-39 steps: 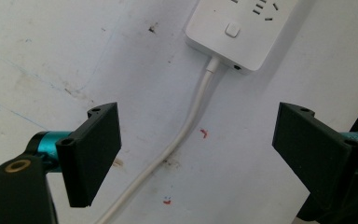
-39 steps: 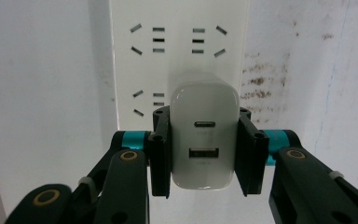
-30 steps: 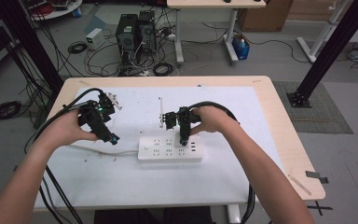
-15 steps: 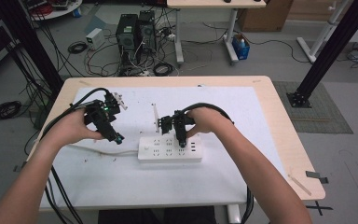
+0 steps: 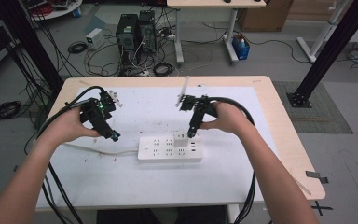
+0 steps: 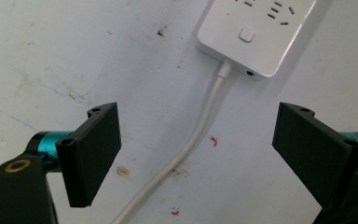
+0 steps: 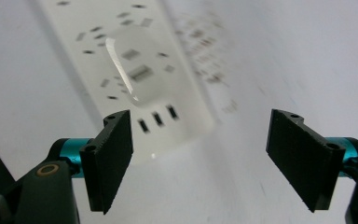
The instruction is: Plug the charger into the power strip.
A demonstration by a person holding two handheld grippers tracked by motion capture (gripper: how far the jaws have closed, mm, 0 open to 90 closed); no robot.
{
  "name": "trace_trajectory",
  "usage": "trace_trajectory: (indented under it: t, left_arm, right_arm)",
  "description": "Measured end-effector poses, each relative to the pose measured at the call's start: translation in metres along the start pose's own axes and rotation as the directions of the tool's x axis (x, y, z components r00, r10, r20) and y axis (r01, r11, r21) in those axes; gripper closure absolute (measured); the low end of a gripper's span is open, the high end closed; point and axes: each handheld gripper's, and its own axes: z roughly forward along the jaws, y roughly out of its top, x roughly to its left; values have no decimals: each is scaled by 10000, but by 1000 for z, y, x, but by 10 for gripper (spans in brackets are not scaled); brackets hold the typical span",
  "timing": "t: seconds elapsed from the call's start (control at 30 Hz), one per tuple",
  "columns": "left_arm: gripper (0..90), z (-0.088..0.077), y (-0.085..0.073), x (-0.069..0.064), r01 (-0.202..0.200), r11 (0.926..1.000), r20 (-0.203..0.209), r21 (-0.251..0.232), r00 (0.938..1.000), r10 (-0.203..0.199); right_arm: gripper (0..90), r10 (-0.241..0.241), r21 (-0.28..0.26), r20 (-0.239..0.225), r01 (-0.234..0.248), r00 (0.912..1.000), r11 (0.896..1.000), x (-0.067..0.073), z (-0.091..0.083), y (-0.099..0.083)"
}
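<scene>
White power strip [image 5: 169,148] mid-bench [image 5: 135,186], white adapter [image 5: 181,139] plugged in on top. Left gripper [image 6: 196,154] wide open, empty, over the strip's cord [image 6: 193,140], stained surface beneath. Right gripper [image 7: 199,154] wide open, empty, above strip's USB end. Computers [image 5: 134,31] on floor beyond.

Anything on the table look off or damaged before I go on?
Nothing is damaged. The white table cover carries scuffs and small red and brown specks near the power strip's cord. The power strip lies flat, a white adapter plugged in. Both claws are open.
</scene>
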Motion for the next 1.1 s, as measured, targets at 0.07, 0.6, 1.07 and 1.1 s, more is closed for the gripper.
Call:
trace_trajectory:
  t: [0.07,0.6,1.07,1.1]
  left_arm:
    - [154,-1,0,2,52,10000,-52,-41,10000,-53]
    - [154,3,18,12,-101,9998,-178,182,9998,105]
    - [154,1,24,7,-247,9992,-207,326,9995,254]
    - [154,1,24,6,-280,9989,-178,386,9994,287]
  right_arm:
    - [225,1286,-432,81,-1282,9917,9908,-12,-13,-20]
    - [224,4706,-965,455,-4650,8812,8800,-44,-57,-106]
    - [223,4984,-800,297,-4949,8665,8652,-50,-56,-115]
    - [223,4965,-823,268,-4931,8676,8661,-50,-56,-115]
